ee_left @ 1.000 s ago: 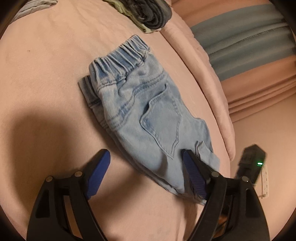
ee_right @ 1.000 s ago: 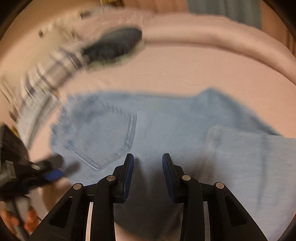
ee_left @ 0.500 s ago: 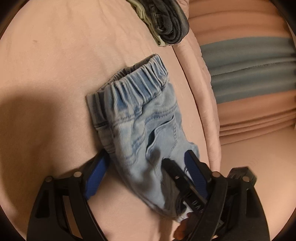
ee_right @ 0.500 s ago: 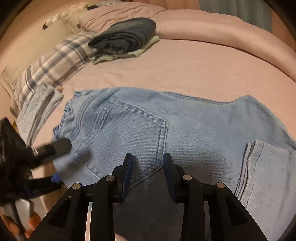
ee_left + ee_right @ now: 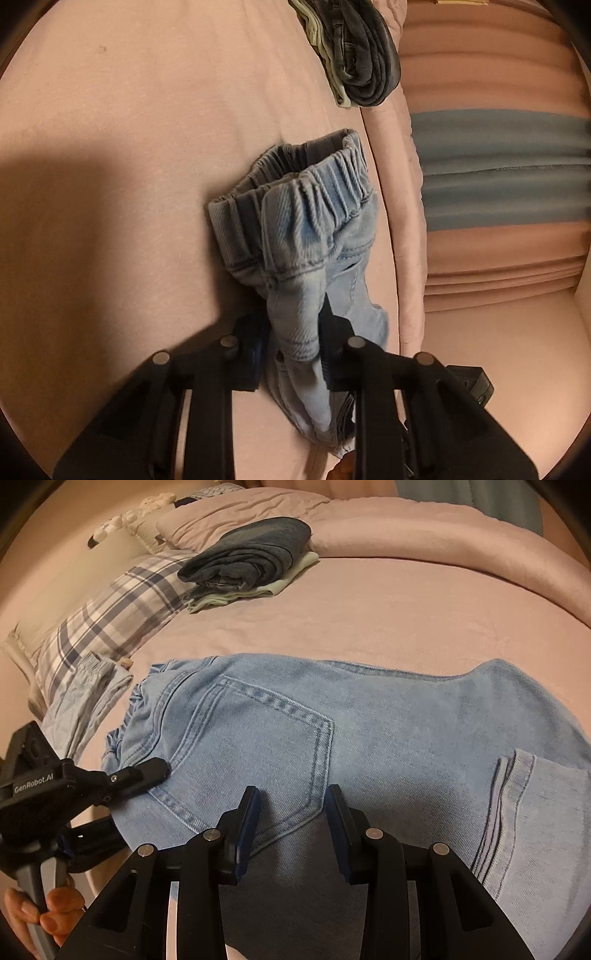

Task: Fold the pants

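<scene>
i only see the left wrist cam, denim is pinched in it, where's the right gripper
observer: the right gripper hovers over the lower tip of the back pocket of the pants, jaws apart, nothing pinched.
operator: is a leg folded over yet
observer: yes, a leg hem lies folded back on top of the pants, at the right of the right wrist view.
operator: where does my left grip sit from there
observer: the left gripper, whose jaws have just been closing with denim between them, bites the near edge just below the waistband, beside the pocket's corner.
</scene>
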Demonstrator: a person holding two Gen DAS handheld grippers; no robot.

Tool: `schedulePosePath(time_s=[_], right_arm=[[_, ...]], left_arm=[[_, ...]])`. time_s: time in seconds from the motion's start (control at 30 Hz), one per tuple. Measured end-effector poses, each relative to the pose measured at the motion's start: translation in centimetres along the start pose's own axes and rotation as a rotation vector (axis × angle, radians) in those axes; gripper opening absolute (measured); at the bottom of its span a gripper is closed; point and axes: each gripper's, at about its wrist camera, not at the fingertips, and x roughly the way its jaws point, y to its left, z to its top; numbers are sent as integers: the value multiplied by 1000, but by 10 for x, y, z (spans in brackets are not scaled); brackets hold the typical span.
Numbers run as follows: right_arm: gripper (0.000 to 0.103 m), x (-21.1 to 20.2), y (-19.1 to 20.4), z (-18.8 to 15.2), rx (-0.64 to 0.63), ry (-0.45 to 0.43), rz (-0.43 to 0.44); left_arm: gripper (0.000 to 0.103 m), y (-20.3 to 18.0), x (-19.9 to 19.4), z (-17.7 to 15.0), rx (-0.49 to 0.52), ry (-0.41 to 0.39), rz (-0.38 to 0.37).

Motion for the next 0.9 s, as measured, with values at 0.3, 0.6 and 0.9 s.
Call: schedulePosePath(time_s=[0.3, 0.6, 0.9], right_arm=[[37, -33, -32, -7, 68, -25, -89], [29, -9, -48, -2, 86, -21, -102], [29, -40, -19, -52, 44, 13, 26]], left_arm=[[16, -103, -26, -42, 519, -153, 30], [16, -135, -24, -81, 738, -154, 67], [17, -145, -17, -99, 820, -128, 107]])
